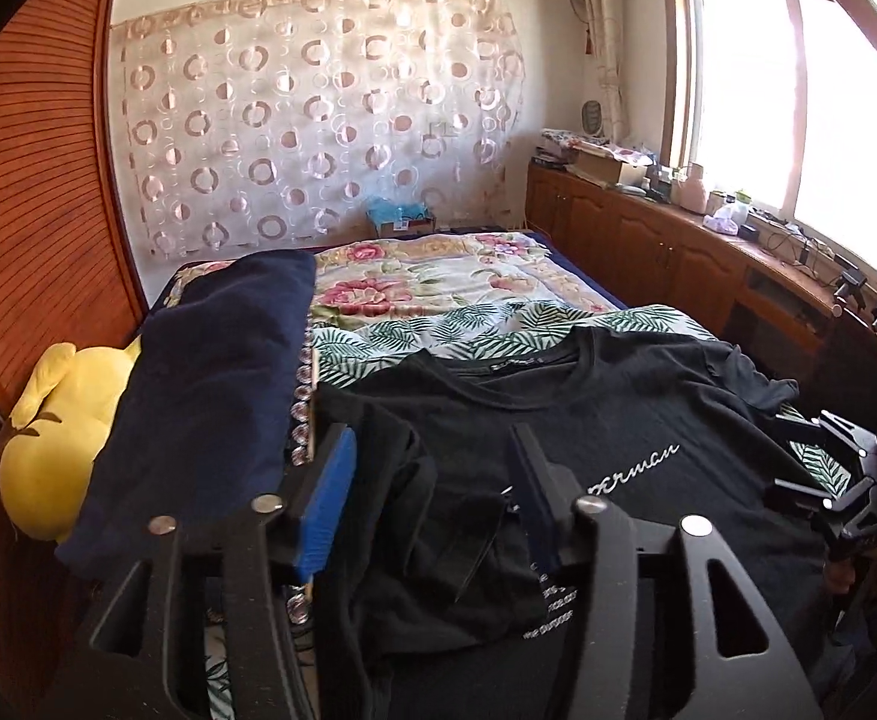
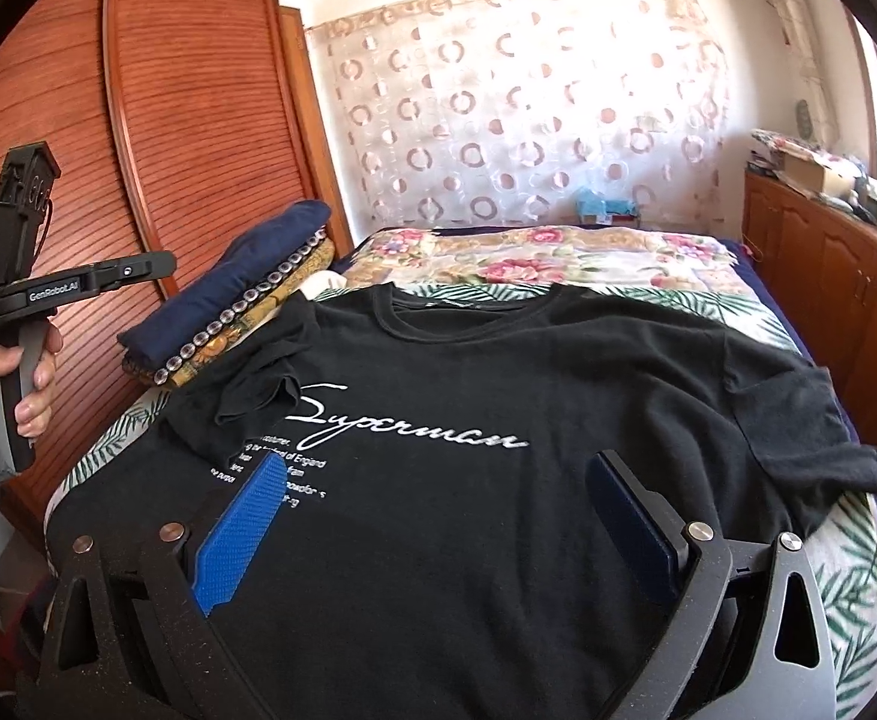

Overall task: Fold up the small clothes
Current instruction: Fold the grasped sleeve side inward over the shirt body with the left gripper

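Now both tongs are released: left tongs over the folded-in sleeve, right tongs above the black T-shirt on the bed. Next, I'd say: pinch the far sleeve ahead-right.

One black T-shirt is lying on one bed; one folded clothes stack, one yellow plush toy, and two grippers are showing.
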`<state>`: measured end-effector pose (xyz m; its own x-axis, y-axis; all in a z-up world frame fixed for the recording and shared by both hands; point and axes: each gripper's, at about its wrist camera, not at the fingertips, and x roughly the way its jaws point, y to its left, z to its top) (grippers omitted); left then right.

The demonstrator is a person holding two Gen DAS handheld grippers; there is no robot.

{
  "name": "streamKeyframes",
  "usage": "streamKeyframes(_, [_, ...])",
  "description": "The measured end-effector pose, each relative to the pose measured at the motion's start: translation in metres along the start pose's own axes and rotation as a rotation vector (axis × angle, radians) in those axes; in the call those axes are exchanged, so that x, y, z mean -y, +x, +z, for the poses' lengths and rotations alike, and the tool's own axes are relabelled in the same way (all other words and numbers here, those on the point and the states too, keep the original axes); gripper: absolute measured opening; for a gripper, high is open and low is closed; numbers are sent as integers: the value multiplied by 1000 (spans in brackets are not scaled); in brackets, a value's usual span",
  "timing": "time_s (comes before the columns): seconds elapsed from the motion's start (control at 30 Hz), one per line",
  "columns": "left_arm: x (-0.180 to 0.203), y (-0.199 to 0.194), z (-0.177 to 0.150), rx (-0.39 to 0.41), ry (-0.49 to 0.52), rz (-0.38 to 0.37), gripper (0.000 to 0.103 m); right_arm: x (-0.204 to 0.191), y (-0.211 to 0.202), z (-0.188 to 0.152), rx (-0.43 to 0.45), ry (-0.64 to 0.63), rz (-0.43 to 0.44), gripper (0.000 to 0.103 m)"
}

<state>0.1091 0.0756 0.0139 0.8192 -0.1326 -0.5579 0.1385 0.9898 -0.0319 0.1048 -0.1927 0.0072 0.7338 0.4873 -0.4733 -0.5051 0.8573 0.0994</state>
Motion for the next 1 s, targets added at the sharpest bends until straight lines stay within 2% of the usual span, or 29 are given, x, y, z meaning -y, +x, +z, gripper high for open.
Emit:
streamKeyframes(0.03, [-3,-3,-2,3,-6,1,72,-2,2,3,-5,-11,8,95])
streamKeyframes(0.1, [-10,-11,-10,18,-29,2,81,-8,8,13,-12,-33,39,90])
streamKeyframes(0.37, [-23,-33,-37,53,-81,52,82,-48,50,51,-47,-166,156,78])
streamKeyframes(0.43, [-27,-36,-44,53,-98,56,82,-63,68,56,-74,-190,199,72])
streamKeyframes(0.5, [-29,-38,-50,51,-102,70,82,-81,88,61,-107,-207,244,60])
streamKeyframes(0.6, [-34,-43,-59,46,-108,86,82,-105,119,65,-155,-230,300,52])
streamKeyframes(0.67, [-38,-45,-64,43,-118,90,82,-120,140,65,-190,-251,331,51])
streamKeyframes(0.73, [-41,-46,-67,40,-124,97,82,-132,158,69,-223,-276,342,50])
streamKeyframes(0.87, [-43,-49,-74,34,-126,110,82,-158,190,63,-297,-324,350,39])
streamKeyframes(0.97, [-44,-48,-81,25,-131,109,82,-168,212,58,-342,-352,330,29])
streamKeyframes(1.0, [-43,-47,-83,21,-135,106,82,-168,214,58,-334,-364,316,21])
